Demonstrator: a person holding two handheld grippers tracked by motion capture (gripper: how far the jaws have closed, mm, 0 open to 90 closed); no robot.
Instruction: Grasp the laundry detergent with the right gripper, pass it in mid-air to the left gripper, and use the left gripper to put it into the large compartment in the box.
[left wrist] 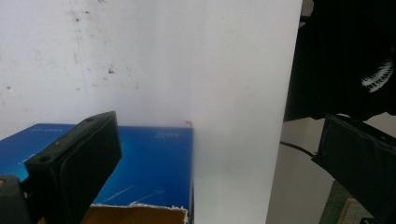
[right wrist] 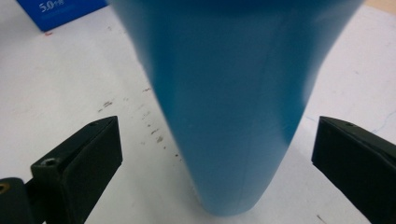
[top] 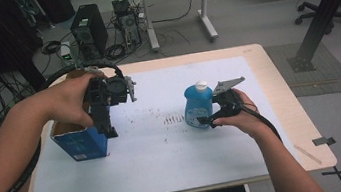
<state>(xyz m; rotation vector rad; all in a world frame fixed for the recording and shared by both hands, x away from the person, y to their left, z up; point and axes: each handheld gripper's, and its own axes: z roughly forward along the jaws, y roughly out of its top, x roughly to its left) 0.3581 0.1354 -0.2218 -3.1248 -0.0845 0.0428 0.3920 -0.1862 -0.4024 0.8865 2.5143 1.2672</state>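
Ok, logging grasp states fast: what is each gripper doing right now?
Left gripper: open, jaws spread over the blue box, gripping nothing.
Right gripper: open, jaws either side of the blue bottle, not closed on it.

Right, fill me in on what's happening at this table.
A person works at a table covered by a white sheet, a gripper in each hand. The right gripper is open, its jaws either side of an upright blue bottle with a white cap, not yet closed on it. The left gripper, also open, hovers over an open blue box standing near the table's left edge. Neither thing is gripped at this moment.
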